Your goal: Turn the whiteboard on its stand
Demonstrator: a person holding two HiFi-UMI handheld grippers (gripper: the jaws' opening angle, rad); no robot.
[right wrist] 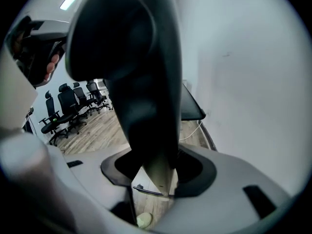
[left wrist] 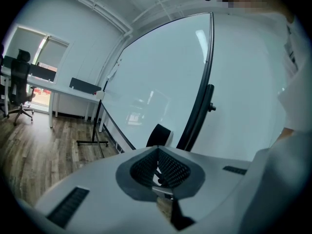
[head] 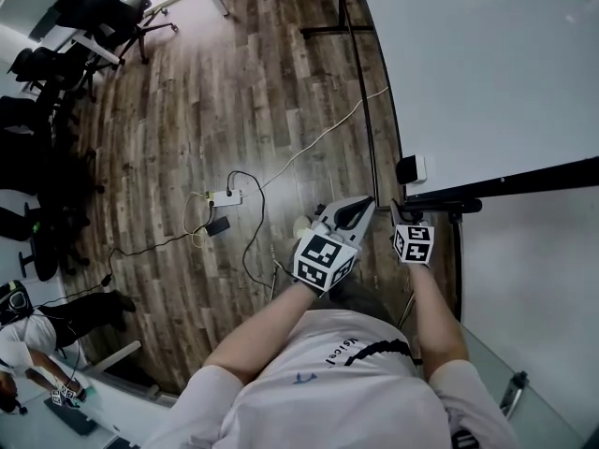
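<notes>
whiteboard (head: 487, 73) is on the right side of the scene, tipped over on its stand (head: 359, 92), with its black frame edge (head: 505, 183) running out to the right just beyond the tools. right tool (head: 404, 215) is at the near left end of that edge. Its own view shows the dark frame edge (right wrist: 141, 82) filling the gap between the jaws, which stand wide. It looks clamped on, but the close-up is too dark to be sure of pad contact. left tool (head: 368, 202) is just left of it and apart from the board, jaws narrow with tips together and nothing between them (left wrist: 158, 150). The board face fills most of the left gripper view (left wrist: 156, 82). A small black-and-white block, probably an eraser (head: 410, 169), sits on the board by its corner. Left of that are the wood floor (head: 234, 92), a power strip (head: 225, 196) with cables and office chairs (head: 103, 17) far left.
</notes>
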